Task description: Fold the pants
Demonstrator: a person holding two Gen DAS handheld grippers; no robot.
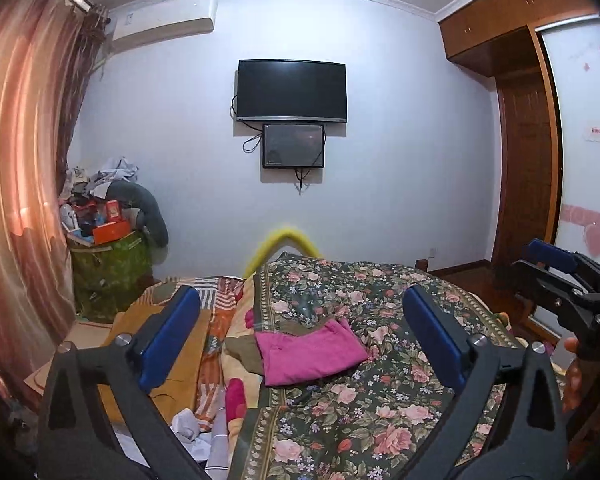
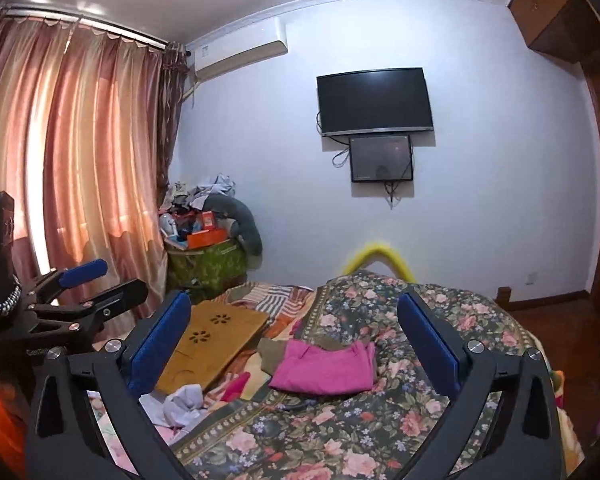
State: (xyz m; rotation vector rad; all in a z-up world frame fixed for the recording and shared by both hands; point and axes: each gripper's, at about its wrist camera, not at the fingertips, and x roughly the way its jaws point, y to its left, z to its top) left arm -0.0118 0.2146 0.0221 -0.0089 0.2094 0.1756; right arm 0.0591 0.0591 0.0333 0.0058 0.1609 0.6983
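The pants [image 1: 310, 354] are out of your grip: your left gripper [image 1: 300, 340] stands with its jaws spread wide and nothing between the blue pads [image 1: 170, 336], and your right gripper [image 2: 294, 340] is the same, wide apart and empty, each framing the pink bundle from a distance. Both tools point nearly level, tipped just slightly down toward the floral quilt [image 1: 380, 412], and they ride side by side, each showing at the edge of the other's view. On that quilt the pants lie as a compact, roughly squared stack near its left border, with an olive-brown garment [image 1: 244, 354] tucked under their left side and a wooden lap board [image 2: 216, 340] just off the quilt's left edge. They look already folded, so judge the job as close to done. The fabric reads as thin, soft and light: it will sag and slide open if pinched by one layer. If you tidy it, take the thick folded edge through all layers, one gripper at each corner.
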